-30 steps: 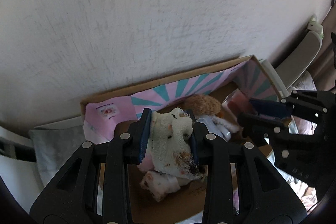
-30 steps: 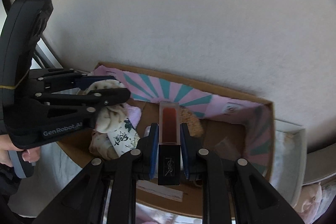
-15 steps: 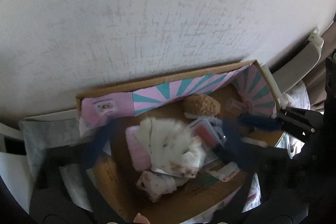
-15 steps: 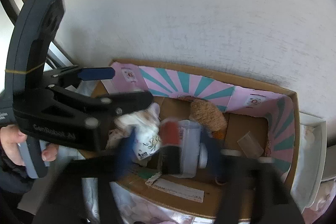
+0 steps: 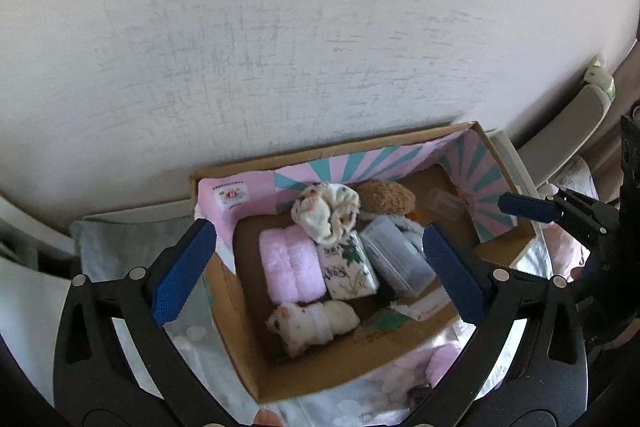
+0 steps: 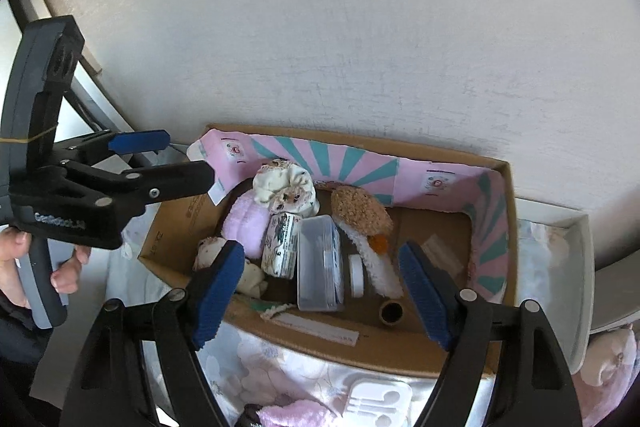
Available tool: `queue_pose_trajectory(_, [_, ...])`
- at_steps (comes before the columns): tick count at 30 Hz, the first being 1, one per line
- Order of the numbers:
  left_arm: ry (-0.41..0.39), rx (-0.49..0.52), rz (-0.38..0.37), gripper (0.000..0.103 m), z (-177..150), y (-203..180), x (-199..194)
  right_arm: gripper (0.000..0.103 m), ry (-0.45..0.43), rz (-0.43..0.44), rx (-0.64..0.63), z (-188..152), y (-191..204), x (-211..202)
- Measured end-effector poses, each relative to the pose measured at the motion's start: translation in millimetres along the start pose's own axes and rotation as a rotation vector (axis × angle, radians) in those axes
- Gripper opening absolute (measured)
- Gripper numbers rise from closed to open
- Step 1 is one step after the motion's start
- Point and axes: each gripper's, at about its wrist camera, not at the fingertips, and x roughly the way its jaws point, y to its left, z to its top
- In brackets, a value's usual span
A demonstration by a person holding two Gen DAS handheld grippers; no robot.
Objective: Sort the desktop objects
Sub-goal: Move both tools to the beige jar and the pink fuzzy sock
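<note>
Cardboard box [image 5: 248,347] against pale wall [image 5: 320,27], pink-teal lining inside. 
Left gripper [image 5: 316,267] above box, jaws spread wide, empty. 
Right gripper [image 6: 320,283] above box, jaws spread, empty. 
In box: pink towel roll [image 5: 290,269], clear plastic case [image 6: 318,263], brown plush toy [image 6: 362,217], spotted cloth bundle [image 5: 326,211] at back wall. 
Small dark tube [image 6: 391,311] near front edge, possibly lipstick.
</note>
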Motion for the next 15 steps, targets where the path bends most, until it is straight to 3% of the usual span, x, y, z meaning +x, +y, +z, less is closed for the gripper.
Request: queue_pose_trajectory(15, [-0.109, 0.067, 0.075, 0.103, -31, -37, -99, 0.076, -0.080, -0.028, -0.086, -33, -2, -74])
